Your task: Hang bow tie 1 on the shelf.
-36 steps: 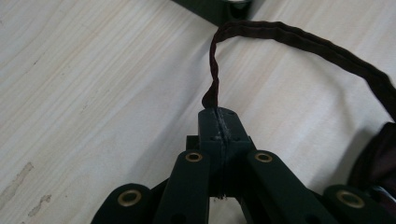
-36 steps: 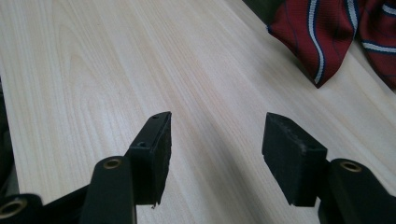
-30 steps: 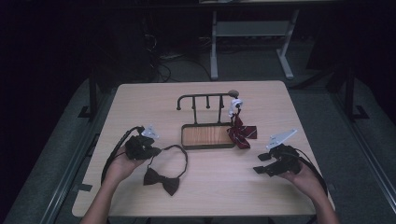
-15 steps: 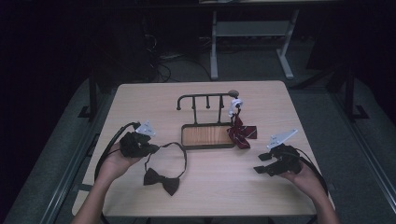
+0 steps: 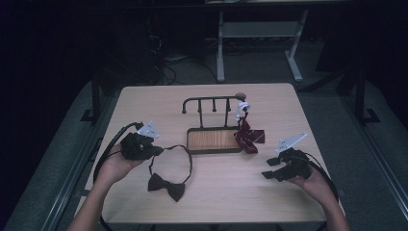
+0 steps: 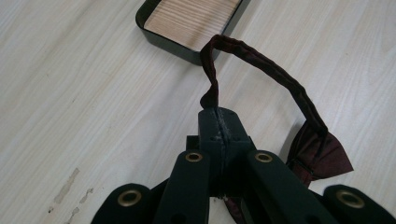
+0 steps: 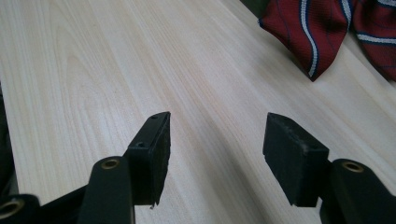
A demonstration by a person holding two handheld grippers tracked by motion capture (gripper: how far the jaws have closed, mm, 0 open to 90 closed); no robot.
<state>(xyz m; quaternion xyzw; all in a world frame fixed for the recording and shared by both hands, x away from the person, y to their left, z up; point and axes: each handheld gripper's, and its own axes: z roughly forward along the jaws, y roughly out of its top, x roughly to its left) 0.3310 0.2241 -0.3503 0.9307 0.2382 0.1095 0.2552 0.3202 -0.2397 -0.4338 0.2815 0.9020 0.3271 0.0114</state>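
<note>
A dark maroon bow tie (image 5: 166, 185) lies on the table's front left, its neck strap (image 5: 188, 156) looping up toward the tray. My left gripper (image 5: 155, 151) is shut on the strap's end; in the left gripper view the strap (image 6: 261, 65) arcs from the jaws (image 6: 219, 122) to the bow (image 6: 317, 151). A red striped tie (image 5: 248, 136) hangs from the black rack (image 5: 211, 102) and spills onto the table, seen too in the right gripper view (image 7: 322, 32). My right gripper (image 5: 269, 168) (image 7: 215, 140) stands open over bare wood at the front right.
A black tray with a wooden floor (image 5: 214, 139) sits under the rack at mid-table (image 6: 187, 23). Cables trail from both grippers off the table's sides. A metal-framed bench (image 5: 260, 33) stands behind the table on the dark floor.
My left gripper has drawn back to the left and slightly away from me, holding the strap, so the loop has stretched out. The right gripper has stayed in place.
</note>
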